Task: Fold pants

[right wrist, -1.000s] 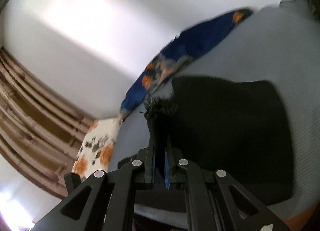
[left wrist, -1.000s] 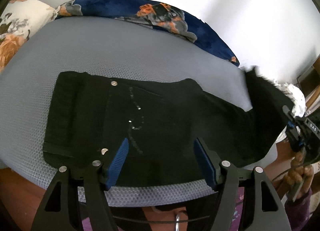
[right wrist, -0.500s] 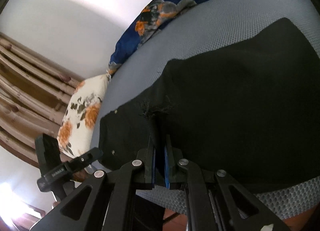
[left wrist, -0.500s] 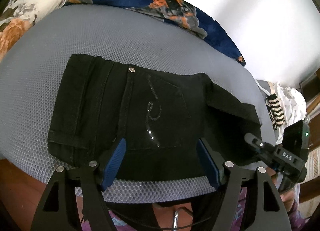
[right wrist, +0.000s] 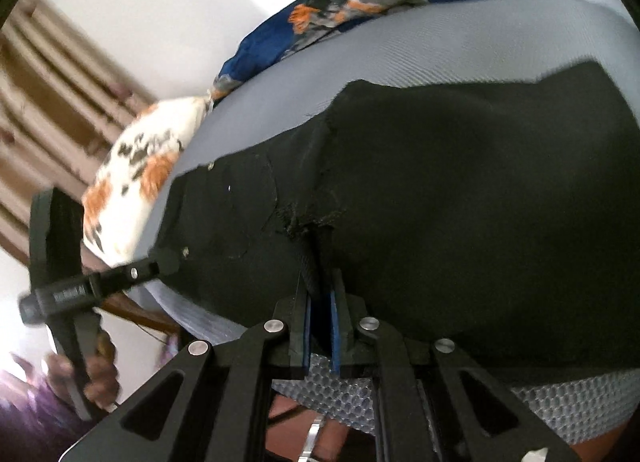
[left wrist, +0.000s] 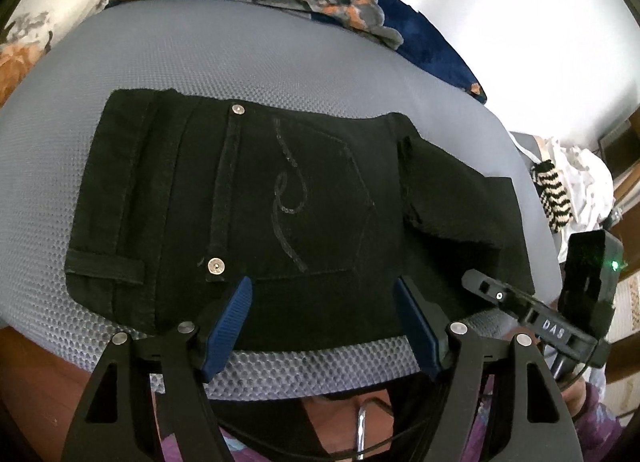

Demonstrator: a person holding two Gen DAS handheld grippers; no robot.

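Ahead of your left tool (left wrist: pixel 322 316), its blue pads spread wide, the black pants (left wrist: pixel 288 214) lie folded on the grey mesh surface (left wrist: pixel 240 62). Your right tool (right wrist: pixel 320 326), pads nearly together, pinches the frayed hem (right wrist: pixel 312 222) directly before it.

"DAS" printed on the right tongs (left wrist: pixel 500 296)

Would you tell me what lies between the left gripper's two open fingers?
In the left wrist view, the black pants on the grey mattress fill the left gripper gap.
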